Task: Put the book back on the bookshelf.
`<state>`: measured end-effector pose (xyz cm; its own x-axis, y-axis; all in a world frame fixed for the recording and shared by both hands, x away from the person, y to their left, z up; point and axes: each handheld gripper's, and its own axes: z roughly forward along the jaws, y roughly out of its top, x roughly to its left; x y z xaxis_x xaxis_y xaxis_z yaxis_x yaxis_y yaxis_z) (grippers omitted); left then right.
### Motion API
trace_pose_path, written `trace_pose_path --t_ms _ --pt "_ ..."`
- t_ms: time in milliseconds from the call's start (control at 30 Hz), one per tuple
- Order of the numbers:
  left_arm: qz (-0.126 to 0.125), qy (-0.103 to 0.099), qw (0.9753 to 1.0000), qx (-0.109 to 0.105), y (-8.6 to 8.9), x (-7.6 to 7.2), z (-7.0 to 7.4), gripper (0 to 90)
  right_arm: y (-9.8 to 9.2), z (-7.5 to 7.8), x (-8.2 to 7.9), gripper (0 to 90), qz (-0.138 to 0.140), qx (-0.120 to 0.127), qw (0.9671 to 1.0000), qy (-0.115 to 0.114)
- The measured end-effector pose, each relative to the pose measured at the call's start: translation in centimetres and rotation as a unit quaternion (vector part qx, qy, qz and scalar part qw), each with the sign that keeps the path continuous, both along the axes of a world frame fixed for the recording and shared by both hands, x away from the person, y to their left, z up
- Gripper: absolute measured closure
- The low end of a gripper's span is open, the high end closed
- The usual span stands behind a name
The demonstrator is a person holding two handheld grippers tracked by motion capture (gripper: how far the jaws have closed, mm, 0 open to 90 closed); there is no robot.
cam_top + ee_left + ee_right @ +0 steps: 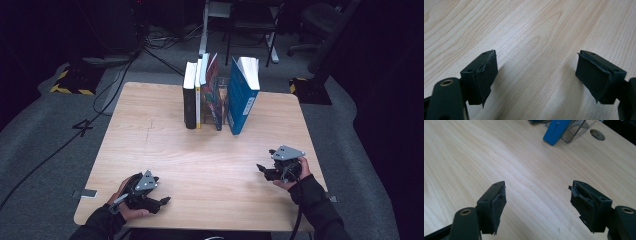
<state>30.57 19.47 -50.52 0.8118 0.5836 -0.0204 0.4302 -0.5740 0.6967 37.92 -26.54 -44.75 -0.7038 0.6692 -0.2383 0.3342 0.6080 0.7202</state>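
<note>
Fingers (484, 75) spread wide, both grippers low over table (210, 150), empty.

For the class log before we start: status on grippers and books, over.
Left gripper open, empty, low over table. Right gripper open, empty. Books upright at far edge, untouched. Nothing in the way.

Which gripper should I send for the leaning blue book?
Probably the right gripper. It sits on the blue book's side of the table, open and empty. The left gripper, also open, lies farther off at the near left edge.
</note>
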Motion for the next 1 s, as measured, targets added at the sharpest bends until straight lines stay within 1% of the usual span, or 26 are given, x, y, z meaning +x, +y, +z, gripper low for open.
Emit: trace_pose_path --t_ms 67,133,300,533,633,733,767,800,833,867,900,1000 --pt "0.0 0.0 1.0 0.0 0.0 0.0 0.0 17.9 -0.4 -0.3 -0.5 29.1 0.0 -0.007 1.0 0.0" --pt "0.0 0.0 1.0 0.0 0.0 0.0 0.0 17.9 -0.9 -0.5 -0.9 29.1 0.002 -0.005 1.0 0.004" --pt "0.0 0.0 1.0 0.0 0.0 0.0 0.0 17.9 -2.4 -1.4 -1.8 29.1 -0.003 0.005 0.9999 0.014" --pt "0.0 0.0 1.0 0.0 0.0 0.0 0.0 17.9 -4.6 -2.7 -2.8 29.1 -0.019 0.016 0.9994 0.026" --pt "0.0 0.0 1.0 0.0 0.0 0.0 0.0 17.9 -5.6 -3.3 -3.1 29.1 -0.031 0.022 0.9988 0.03" --pt "0.0 -0.001 1.0 0.0 0.0 0.0 0.0 17.9 -6.8 -3.6 -3.4 29.0 -0.042 0.038 0.9978 0.033" --pt "0.0 -0.001 1.0 0.0 0.0 0.0 0.0 17.9 -6.8 -3.6 -3.4 29.0 -0.042 0.038 0.9978 0.033" --pt "0.0 -0.001 1.0 0.0 0.0 0.0 0.0 17.9 -7.2 -3.7 -3.5 29.0 -0.046 0.046 0.9973 0.035" --pt "0.0 -0.001 1.0 0.0 0.0 0.0 0.0 17.9 -7.7 -3.9 -3.6 28.9 -0.052 0.058 0.9962 0.039" --pt "0.0 -0.001 1.0 0.0 0.0 0.0 0.0 17.9 -8.0 -4.0 -3.7 28.7 -0.055 0.062 0.9957 0.041" --pt "0.0 -0.001 1.0 0.0 0.0 0.0 0.0 17.9 -8.7 -4.3 -3.9 28.3 -0.069 0.069 0.9942 0.045" --pt "-0.001 -0.001 1.0 0.0 0.0 0.0 0.0 17.9 -9.6 -4.7 -4.1 27.7 -0.076 0.093 0.9911 0.057"
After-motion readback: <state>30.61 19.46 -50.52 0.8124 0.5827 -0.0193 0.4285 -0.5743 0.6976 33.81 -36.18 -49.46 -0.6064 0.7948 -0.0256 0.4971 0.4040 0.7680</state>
